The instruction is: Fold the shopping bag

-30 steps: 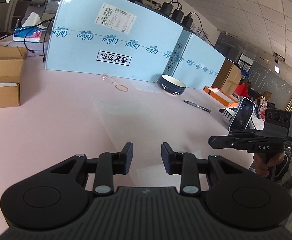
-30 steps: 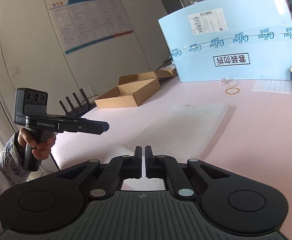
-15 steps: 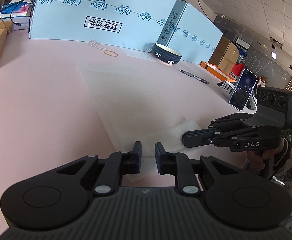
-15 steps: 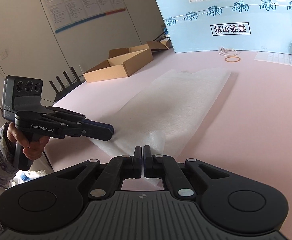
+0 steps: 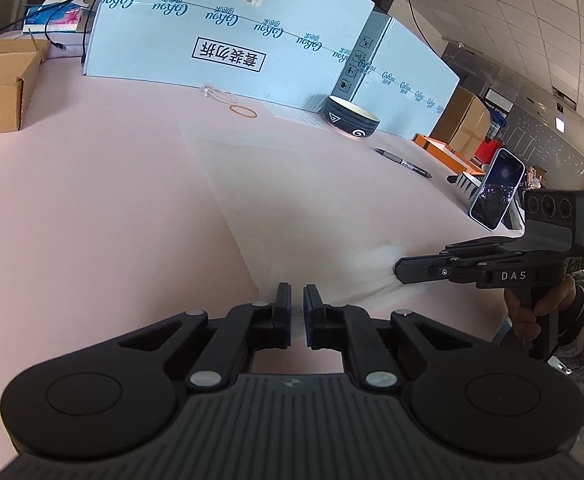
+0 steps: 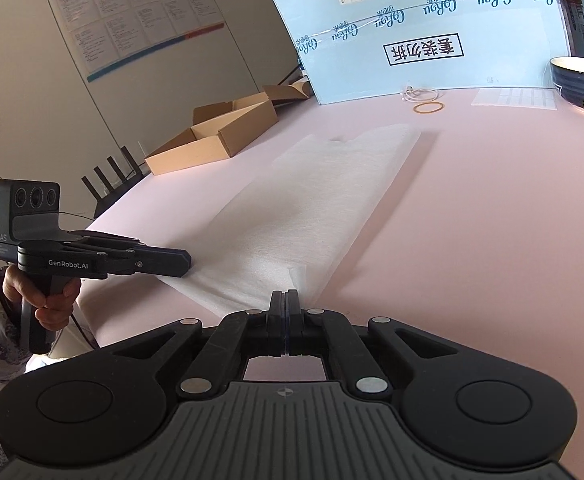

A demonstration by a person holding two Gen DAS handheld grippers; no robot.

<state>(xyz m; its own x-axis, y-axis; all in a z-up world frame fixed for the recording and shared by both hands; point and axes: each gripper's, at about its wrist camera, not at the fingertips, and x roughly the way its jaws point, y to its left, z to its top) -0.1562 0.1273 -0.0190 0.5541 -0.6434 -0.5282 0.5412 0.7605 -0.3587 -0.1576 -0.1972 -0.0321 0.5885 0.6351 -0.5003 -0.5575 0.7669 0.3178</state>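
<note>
- I'm seeing the thin white translucent shopping bag (image 6: 324, 208) lying flat and lengthwise on the pale pink tabletop (image 6: 512, 216), its near short edge at the table's front edge, its far end reaching toward the big light-blue carton (image 6: 424, 28).
- Right gripper (image 6: 286, 300): jaws fully together, pinching the near right corner of the bag; the film is puckering up to the tips. In the left view I'm seeing the same gripper (image 5: 402, 270) from the side, tip sitting on the bag's bunched corner.
- Left gripper (image 5: 297, 296): jaws narrow, only a slim gap between them, a bit of the bag's near left corner sitting in that gap. I can't tell from the left wrist view whether the pads are really pressing it.
- In the right view the left gripper (image 6: 185, 258) is lying level with its tip at the bag's near left edge; a hand (image 6: 53, 298) in a patterned sleeve is gripping its handle.
- Both grippers are sitting at the same near edge, one at each corner, pointing the same way.
- Also on the table, all clear of the bag: dark blue patterned ceramic bowl (image 5: 351, 120), tan rubber band (image 5: 243, 111), black pen (image 5: 403, 162), open brown cardboard box (image 6: 215, 136), smartphone propped on a stand (image 5: 496, 188).
</note>
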